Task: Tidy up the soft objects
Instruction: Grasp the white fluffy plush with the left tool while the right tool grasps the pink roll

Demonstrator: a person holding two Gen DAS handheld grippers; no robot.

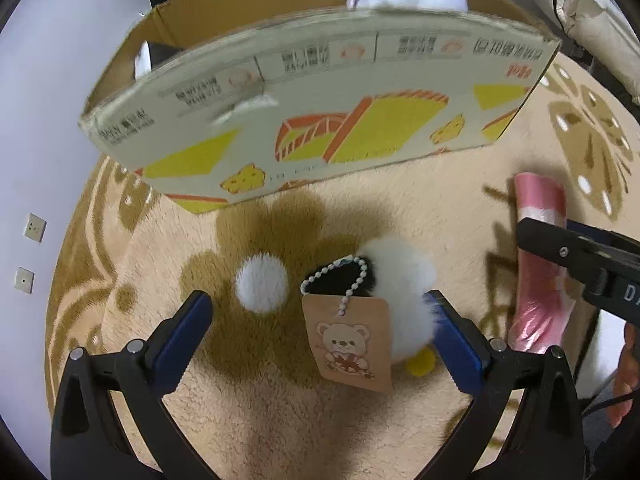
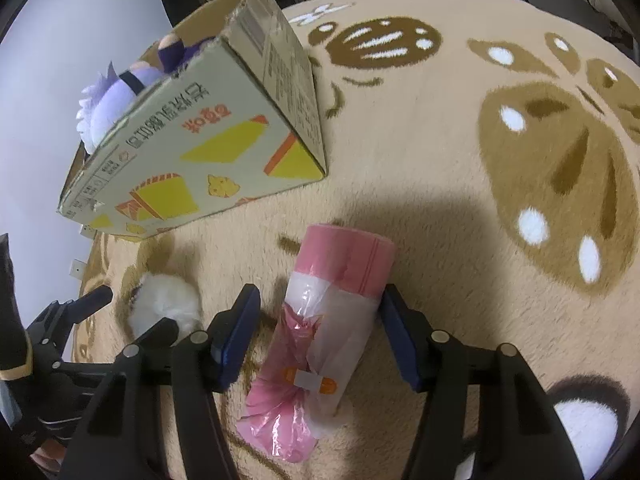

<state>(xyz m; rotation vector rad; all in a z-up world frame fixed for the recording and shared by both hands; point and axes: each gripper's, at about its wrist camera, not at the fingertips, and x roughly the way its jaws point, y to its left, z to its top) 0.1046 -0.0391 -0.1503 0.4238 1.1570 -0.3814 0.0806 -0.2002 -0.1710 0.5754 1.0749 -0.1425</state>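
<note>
Evidently both risked fumbling: the left gripper (image 1: 320,328) gaped around the plush toy (image 1: 400,300) on the rug (image 1: 260,420), its tag (image 1: 348,344) snaggable; the right gripper (image 2: 320,332) straddled, unclenched, the slippery pink bag roll (image 2: 332,304).

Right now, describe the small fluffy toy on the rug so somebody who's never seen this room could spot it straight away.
Find the printed cardboard box standing on the beige patterned rug. In front of it, on a brown flower shape, lies a small white and black plush toy between the open jaws of the left gripper. Unlike the pink plastic roll nearby, it carries a bead chain with a brown teddy-bear tag.
</note>
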